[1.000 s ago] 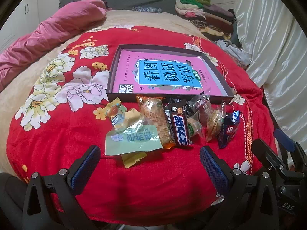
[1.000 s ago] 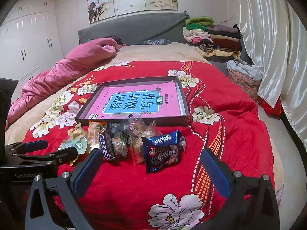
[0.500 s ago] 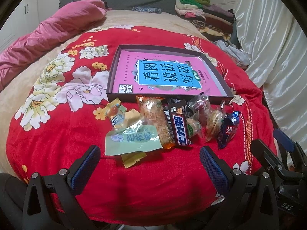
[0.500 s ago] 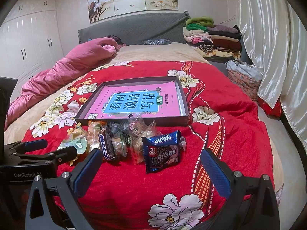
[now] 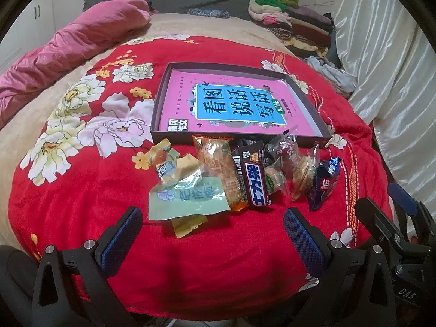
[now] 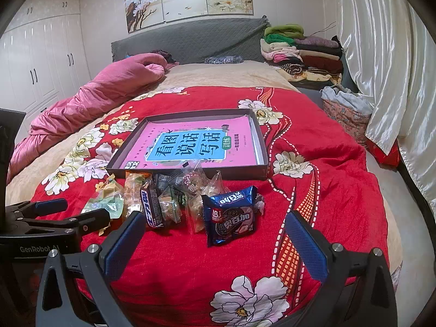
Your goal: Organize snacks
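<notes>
Snacks all lie on bed against tray front edge; none inside. Left claw and right claw spread wide, empty.

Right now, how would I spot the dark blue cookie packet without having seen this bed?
On the red floral blanket lies a shallow dark tray holding a pink book. A row of snacks lies in front of it. The dark blue cookie packet ends that row on the right, the only blue wrapper, showing a sandwich cookie.

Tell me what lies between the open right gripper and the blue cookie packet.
Only bare red flowered blanket, in the right wrist view, separates right gripper from blue cookie packet.
</notes>
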The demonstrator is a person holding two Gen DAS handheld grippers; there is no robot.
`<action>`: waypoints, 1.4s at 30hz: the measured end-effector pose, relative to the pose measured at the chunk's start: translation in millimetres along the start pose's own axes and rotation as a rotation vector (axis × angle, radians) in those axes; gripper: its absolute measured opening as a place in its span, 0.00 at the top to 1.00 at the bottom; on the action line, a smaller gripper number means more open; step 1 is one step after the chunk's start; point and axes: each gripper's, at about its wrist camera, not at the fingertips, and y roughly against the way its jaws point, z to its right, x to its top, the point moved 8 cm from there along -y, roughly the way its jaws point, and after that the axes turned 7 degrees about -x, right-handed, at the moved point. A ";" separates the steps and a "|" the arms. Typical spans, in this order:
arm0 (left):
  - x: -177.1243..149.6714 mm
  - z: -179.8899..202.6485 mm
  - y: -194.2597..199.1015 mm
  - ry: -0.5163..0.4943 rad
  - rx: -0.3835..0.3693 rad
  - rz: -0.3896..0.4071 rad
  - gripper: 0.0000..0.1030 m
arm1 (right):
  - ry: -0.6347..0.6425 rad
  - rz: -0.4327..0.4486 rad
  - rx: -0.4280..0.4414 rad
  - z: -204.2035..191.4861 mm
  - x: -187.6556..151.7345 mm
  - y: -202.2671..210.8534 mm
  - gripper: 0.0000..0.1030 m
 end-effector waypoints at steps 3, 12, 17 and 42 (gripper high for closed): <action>0.0 0.5 -0.4 -0.001 -0.002 -0.002 0.00 | 0.001 0.002 -0.001 -0.1 0.1 0.1 0.00; -0.7 0.3 0.1 0.000 -0.002 0.000 0.00 | 0.002 0.002 -0.001 -0.7 0.3 0.3 0.00; -1.6 0.4 -0.1 0.003 -0.009 -0.005 0.00 | 0.001 0.001 -0.002 -0.4 0.5 0.4 0.00; 0.5 -38.5 -10.4 0.113 -0.013 -0.038 0.00 | -0.060 -0.073 0.015 13.2 -3.4 -24.5 0.00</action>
